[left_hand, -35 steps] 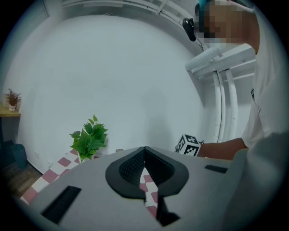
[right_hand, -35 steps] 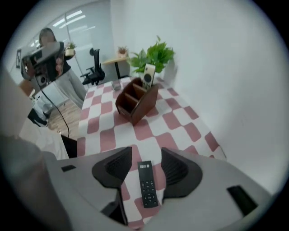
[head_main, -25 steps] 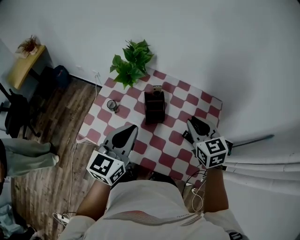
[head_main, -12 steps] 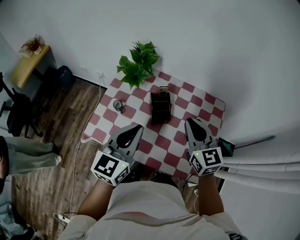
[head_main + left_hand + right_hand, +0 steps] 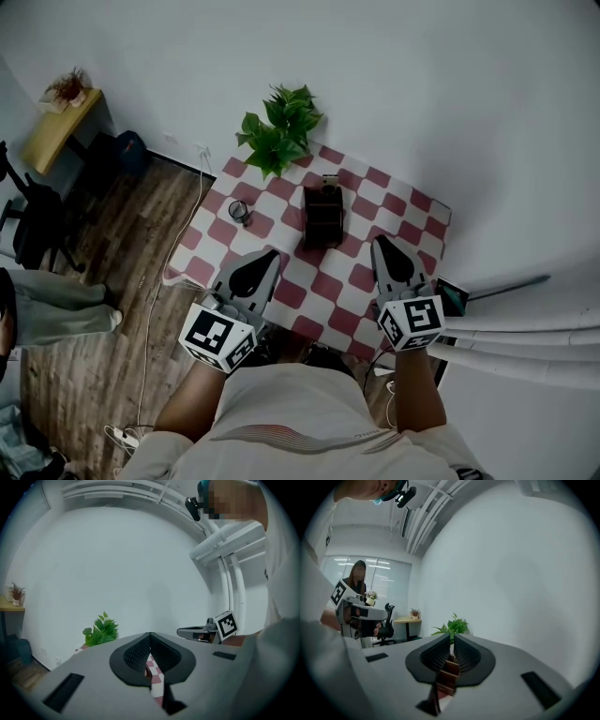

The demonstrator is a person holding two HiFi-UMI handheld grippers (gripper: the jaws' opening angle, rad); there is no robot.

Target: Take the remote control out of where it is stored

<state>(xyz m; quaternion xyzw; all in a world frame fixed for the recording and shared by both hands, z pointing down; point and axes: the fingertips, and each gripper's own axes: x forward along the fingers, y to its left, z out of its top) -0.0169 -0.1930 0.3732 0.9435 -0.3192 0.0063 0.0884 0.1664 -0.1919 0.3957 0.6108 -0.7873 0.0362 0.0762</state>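
Remote control: can't separate it from the dark wooden holder mid-table. The holder's long axis runs 12 to 6 in the head view. There's a small pale-topped piece at its 12 o'clock end. Can't tell if that's the remote, so no heading for it.

My left claw is at the holder's 7 o'clock, tips pressed together, empty. My right claw is at 4 o'clock, jaws nearly together with a thin slit and nothing in it. In the right gripper view the holder sits dead ahead.

Both claws are apart from the holder, over the checkered table. Plant at the holder's 11 o'clock, cup at 9.
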